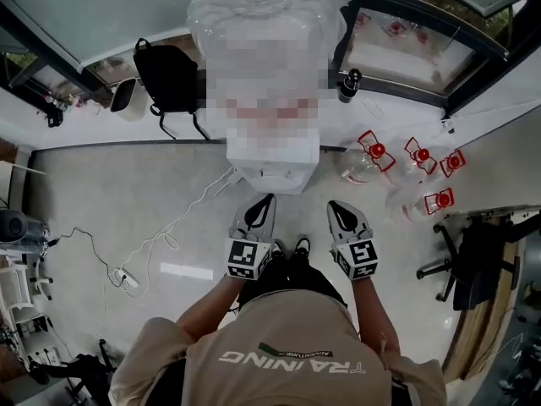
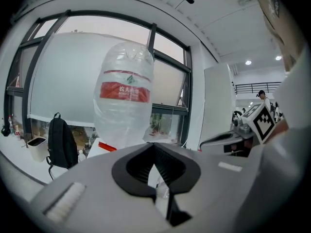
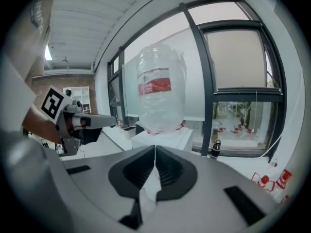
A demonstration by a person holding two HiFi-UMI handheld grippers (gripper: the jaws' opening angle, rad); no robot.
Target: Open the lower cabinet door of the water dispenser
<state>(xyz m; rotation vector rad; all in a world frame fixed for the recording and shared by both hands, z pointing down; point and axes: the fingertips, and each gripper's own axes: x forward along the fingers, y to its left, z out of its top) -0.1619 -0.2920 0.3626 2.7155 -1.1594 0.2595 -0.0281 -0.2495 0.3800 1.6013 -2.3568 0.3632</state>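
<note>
the lower cabinet door of the water dispenser (image 1: 275, 166) shows in none of the views. from where i stand it should sit on the near face of the white body, under the top edge and straight below the big water bottle (image 1: 254, 11) on top, so it lies ahead of and lower than both tools. the dispenser stands upright against the far window wall, and i would guess the door runs tall with it. which side carries the hinge i cannot tell.

the left gripper (image 1: 267, 200) is clenched on nothing, its jaws meeting tip to tip, and it points at the near edge of the dispenser, just beside it. the right gripper (image 1: 336, 206) is likewise pinched closed and empty, aimed past the dispenser's right near corner. the left looks the nearer of the two to the front face. both look across the top at the bottle, so either would have to drop well down to meet the door.

for room, a white cable (image 1: 182, 218) trails over the floor to the left, empty bottles (image 1: 372, 155) lie to the right, and the person's shoes (image 1: 300, 245) stand near the front, where a door would likely swing.
</note>
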